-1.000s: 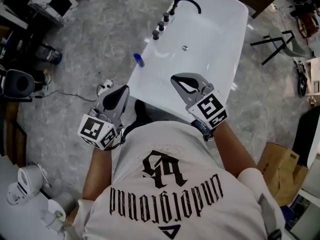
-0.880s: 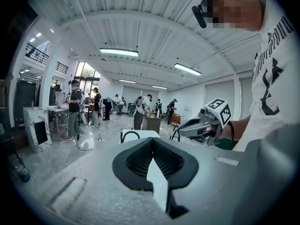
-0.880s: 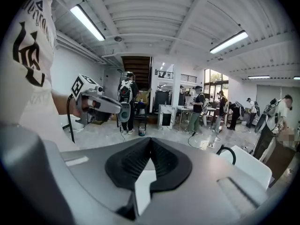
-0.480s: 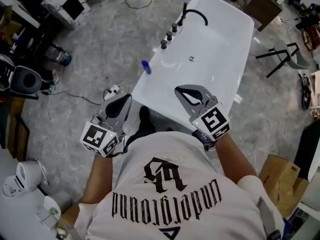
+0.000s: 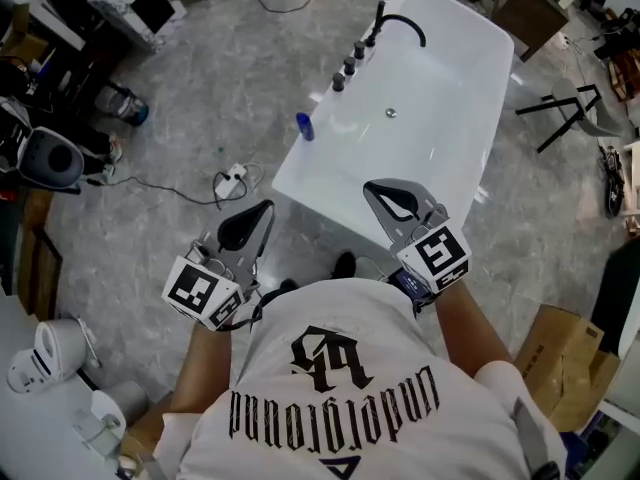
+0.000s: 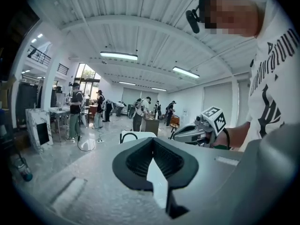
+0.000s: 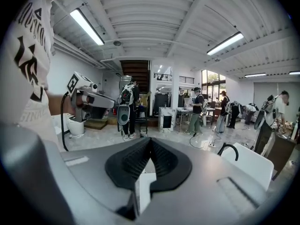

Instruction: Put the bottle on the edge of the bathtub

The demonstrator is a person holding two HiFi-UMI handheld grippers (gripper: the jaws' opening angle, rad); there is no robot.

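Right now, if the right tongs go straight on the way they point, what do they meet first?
Most likely the near end of the white bathtub. The right tongs, shut and empty, point slightly down at it. Nothing shows in between, though depth is hard to judge.

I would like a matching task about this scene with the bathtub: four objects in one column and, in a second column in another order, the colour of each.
Objects:
1. bottle
2. faucet spout
3. cardboard box
4. power strip

Colours:
a. brown
b. white
c. blue
d. black

Pairs: 1-c, 2-d, 3-a, 4-b
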